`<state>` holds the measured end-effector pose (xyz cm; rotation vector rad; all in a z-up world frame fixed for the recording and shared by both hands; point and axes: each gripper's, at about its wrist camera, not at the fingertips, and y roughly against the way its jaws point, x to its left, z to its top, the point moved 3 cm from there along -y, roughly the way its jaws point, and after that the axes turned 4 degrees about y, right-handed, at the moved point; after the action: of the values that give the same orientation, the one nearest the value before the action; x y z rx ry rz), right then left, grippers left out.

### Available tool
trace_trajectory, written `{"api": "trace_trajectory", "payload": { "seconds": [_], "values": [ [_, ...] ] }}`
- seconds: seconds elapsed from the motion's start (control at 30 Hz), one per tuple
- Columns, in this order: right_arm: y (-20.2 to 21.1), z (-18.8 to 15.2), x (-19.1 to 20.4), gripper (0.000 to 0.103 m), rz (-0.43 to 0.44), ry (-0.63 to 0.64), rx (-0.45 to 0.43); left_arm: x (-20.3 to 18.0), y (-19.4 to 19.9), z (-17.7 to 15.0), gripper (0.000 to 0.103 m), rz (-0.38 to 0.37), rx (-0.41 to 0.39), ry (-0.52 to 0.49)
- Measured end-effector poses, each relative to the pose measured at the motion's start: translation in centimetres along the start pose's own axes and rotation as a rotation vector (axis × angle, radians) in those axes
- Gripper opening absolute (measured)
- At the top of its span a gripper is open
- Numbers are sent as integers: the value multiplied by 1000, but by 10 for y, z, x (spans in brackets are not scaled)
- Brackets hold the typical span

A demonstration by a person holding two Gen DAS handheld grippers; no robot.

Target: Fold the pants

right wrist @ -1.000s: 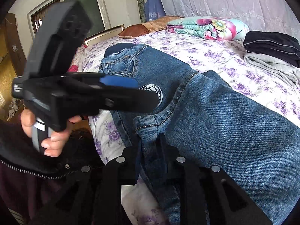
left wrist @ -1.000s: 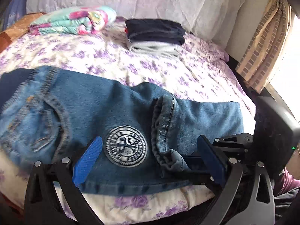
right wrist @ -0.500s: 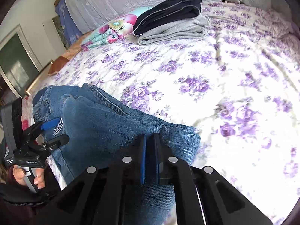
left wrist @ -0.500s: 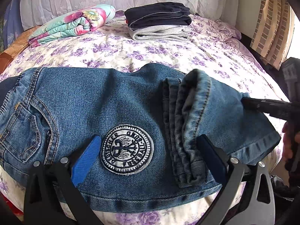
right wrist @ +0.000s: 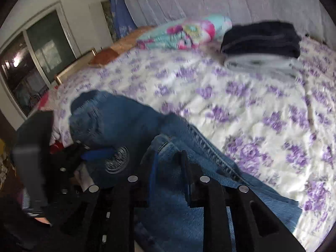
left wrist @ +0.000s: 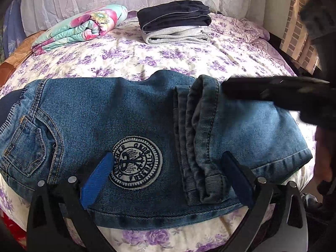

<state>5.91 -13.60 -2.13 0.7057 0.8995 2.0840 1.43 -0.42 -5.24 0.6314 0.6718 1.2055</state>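
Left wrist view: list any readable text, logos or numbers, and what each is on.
Round patch on the jeans: an eagle-like emblem ringed with capital lettering, upside down in this view and too stylised to read reliably.
Same patch in the right wrist view: blurred, unreadable.
No other text, brand or number visible.

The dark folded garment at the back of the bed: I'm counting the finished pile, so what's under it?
Under the dark folded garment lies a grey folded garment on the floral bedspread. Anything between or beneath them is hidden.
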Motion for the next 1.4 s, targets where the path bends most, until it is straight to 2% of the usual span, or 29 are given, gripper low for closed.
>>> {"api": "trace_trajectory", "payload": {
  "seconds": [0.03,0.07,0.1,0.17,0.23,0.3,0.37,0.43,0.5,0.57,0.67,0.73,0.83,0.9,1.0,1.07,1.17,1.2,1.23,1.3,1.4],
  "values": [
    [-20,-4,-6,25,13,-25,46,5,-1,0,98,-1,2,22],
    [-18,-4,-9,25,30,-31,10,10,0,1,98,-12,3,44],
    [-15,-3,-7,25,39,-40,21,13,4,0,98,-31,-1,62],
    [2,-1,-6,30,60,-84,-10,18,23,-5,98,-63,-22,81],
    [27,-7,4,33,64,-69,-95,27,52,-10,98,-67,-72,99],
    [58,-17,14,47,61,-38,-215,45,83,-16,98,-72,-141,147],
    [83,-31,19,66,25,-15,-342,77,103,-24,98,-76,-170,257],
    [101,-47,20,70,-25,-1,-443,117,103,-35,98,-105,-144,407],
    [108,-61,13,77,-60,-22,-485,152,90,-47,98,-122,-95,556],
    [109,-70,4,90,-61,-74,-482,172,74,-53,98,-166,-68,648],
    [110,-77,2,99,-35,-109,-469,166,71,-39,98,-117,-129,593],
    [112,-81,7,100,-20,-99,-486,162,65,-27,98,-160,-158,582],
    [109,-83,12,100,34,-92,-481,167,46,-18,99,-193,-165,639],
    [103,-86,10,100,109,-126,-464,167,44,-16,99,-203,-193,661],
    [90,-94,0,100,255,-221,-418,166,42,-14,99,-208,-187,665],
    [86,-98,-6,99,306,-265,-405,168,44,-15,98,-259,-167,684],
    [90,-98,-1,99,296,-243,-412,175,49,-22,98,-374,-109,782],
    [91,-98,3,99,287,-228,-410,174,51,-25,98,-397,-63,802],
    [92,-98,6,99,279,-216,-406,171,52,-28,98,-402,-15,816],
    [92,-98,8,99,264,-204,-403,162,54,-33,98,-359,57,808],
    [89,-97,9,100,270,-202,-395,163,46,-31,98,-329,104,856]
  ]
}}
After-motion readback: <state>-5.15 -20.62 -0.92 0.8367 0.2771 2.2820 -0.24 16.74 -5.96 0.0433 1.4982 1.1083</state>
